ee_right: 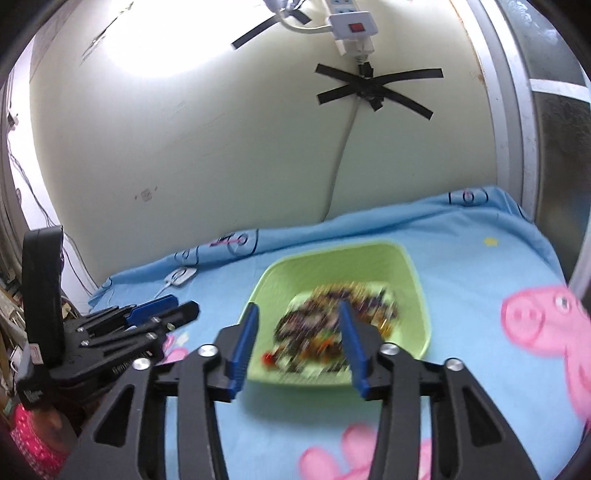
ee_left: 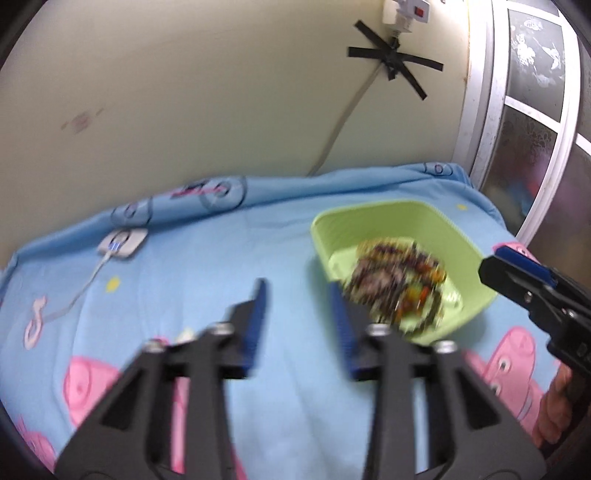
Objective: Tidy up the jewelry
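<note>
Jewelry (ee_right: 332, 328) lay heaped in a green tray (ee_right: 402, 273) on the blue sheet (ee_right: 480, 266). Pile blurred in both views; single pieces could not be told apart, only dark strands with orange and red bits.

Right gripper (ee_right: 297, 332): jaws apart, nothing between them. Tray sat straight ahead of it; the left finger lined up with the tray's left rim, the right finger overlapped the pile. Contact with the tray could not be judged.

Left gripper (ee_left: 299, 317): jaws apart, empty. Tray (ee_left: 369, 218) lay ahead and to its right; the right finger's tip overlapped the tray's near left edge, with the jewelry (ee_left: 399, 280) just beyond it. Bare sheet (ee_left: 221, 258) showed between the fingers.

Each gripper appeared in the other's view: right gripper (ee_left: 517, 273) at the far right edge beside the tray, left gripper (ee_right: 162, 310) low at left, clear of the tray.

A white puck (ee_left: 122, 242) with cord lay on the sheet far left of the left gripper, near the wall (ee_left: 184, 92). Power strip (ee_right: 351, 26) taped to the wall above.
</note>
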{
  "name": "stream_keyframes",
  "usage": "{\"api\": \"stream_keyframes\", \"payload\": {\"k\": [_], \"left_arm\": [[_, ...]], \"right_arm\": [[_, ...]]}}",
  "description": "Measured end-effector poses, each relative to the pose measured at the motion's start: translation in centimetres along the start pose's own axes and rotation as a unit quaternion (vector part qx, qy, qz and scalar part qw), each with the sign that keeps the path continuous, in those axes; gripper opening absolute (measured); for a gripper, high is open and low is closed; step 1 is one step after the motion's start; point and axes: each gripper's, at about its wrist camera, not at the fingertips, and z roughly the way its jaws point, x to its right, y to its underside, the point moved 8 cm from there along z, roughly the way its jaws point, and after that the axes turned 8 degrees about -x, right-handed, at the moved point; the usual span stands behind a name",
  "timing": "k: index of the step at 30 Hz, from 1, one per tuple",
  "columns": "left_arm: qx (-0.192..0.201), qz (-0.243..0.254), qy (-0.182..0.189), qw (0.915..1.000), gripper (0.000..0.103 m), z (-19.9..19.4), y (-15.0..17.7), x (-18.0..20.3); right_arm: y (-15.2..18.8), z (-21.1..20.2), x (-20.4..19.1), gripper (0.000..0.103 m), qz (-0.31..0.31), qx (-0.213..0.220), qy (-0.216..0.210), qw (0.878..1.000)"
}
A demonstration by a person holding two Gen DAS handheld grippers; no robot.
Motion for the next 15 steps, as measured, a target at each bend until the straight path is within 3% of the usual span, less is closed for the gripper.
{"api": "stream_keyframes", "payload": {"k": [4,10,15], "left_arm": [[-0.003,-0.013,-0.02,0.9997,0.05,-0.4,3.8,-1.3],[0.005,-0.036,-0.059,0.9976,0.076,-2.0,7.9,-3.8],[0.013,-0.033,-0.082,0.996,0.088,-3.1,10.2,-5.0]], "right_arm": [[3.2,0.0,-2.0,0.04,0.018,-0.01,0.003,1.0],[7.5,0.1,-4.2,0.053,0.03,-0.02,0.026,0.999],[9.5,0.0,-5.0,0.06,0.046,-0.018,0.037,0.998]]}}
